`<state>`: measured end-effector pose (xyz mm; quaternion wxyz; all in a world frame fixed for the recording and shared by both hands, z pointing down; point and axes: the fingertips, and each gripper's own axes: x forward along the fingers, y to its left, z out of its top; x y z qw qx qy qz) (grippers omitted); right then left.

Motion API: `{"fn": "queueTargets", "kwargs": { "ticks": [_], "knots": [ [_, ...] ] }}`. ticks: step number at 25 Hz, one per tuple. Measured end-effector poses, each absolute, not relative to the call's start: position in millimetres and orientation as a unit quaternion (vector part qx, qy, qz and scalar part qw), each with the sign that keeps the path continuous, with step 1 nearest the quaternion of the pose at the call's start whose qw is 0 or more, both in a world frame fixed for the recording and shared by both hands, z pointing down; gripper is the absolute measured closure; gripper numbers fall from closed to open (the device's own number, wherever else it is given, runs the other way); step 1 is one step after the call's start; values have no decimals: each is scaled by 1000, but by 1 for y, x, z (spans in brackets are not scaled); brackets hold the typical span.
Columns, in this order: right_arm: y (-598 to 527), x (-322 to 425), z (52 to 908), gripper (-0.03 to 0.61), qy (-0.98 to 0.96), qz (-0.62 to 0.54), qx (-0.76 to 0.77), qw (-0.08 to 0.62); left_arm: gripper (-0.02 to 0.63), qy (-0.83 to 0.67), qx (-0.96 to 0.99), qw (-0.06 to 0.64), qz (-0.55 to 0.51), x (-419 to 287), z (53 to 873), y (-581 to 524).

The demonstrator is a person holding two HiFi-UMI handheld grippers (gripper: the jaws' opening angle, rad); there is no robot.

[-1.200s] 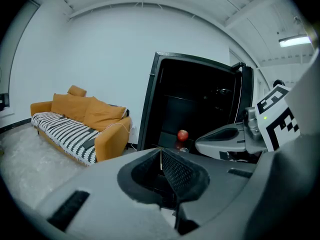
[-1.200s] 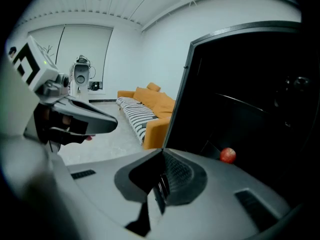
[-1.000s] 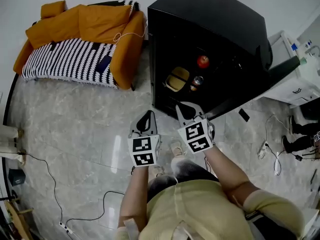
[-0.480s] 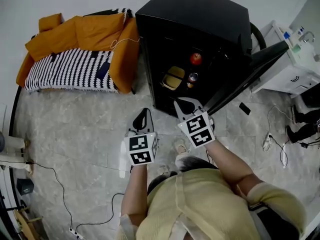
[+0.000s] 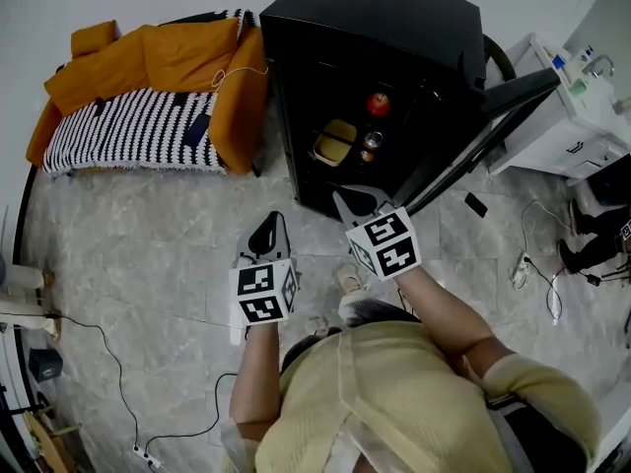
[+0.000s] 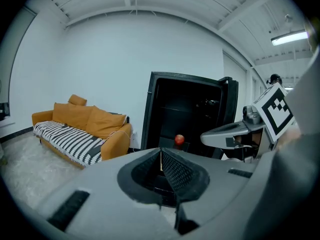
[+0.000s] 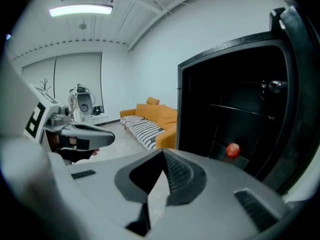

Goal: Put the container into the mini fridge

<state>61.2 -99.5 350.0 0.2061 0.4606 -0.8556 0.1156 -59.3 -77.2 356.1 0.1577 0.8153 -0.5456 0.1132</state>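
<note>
Since the earlier frames, the left gripper (image 5: 268,227) has been shifted leftward, so the gap to the right gripper (image 5: 353,203) is wider. The mini fridge (image 5: 394,28) is seen slightly further left in the head view.

Hidden or unclear:
- The fridge interior is dark, and shelf edges are barely made out.
- The container (image 5: 335,142) is seen only in the head view, as a yellow shape. In both gripper views it is blocked by the gripper bodies.
- The lowest part of the fridge opening is covered by the right gripper.
- Both hands are hidden under the marker cubes.

The container is inside the fridge on a lower shelf, with a can (image 5: 371,144) just beside it and a red apple (image 5: 378,103) on the shelf above. The door (image 5: 513,87) is swung open to the right.

The container lies beyond the right gripper's tips, apart from them and not touched. It is well apart from the left gripper, which is held over bare floor.

Both grippers' jaws are seen closed together at the tips, with nothing held between them.
</note>
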Motion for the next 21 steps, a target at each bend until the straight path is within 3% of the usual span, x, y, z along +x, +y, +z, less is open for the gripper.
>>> {"fn": "queueTargets", "kwargs": {
  "ticks": [21],
  "knots": [
    [-81, 43, 357, 549, -864, 154, 441, 191, 589, -549, 804, 198, 114, -74, 368, -52]
  ]
}}
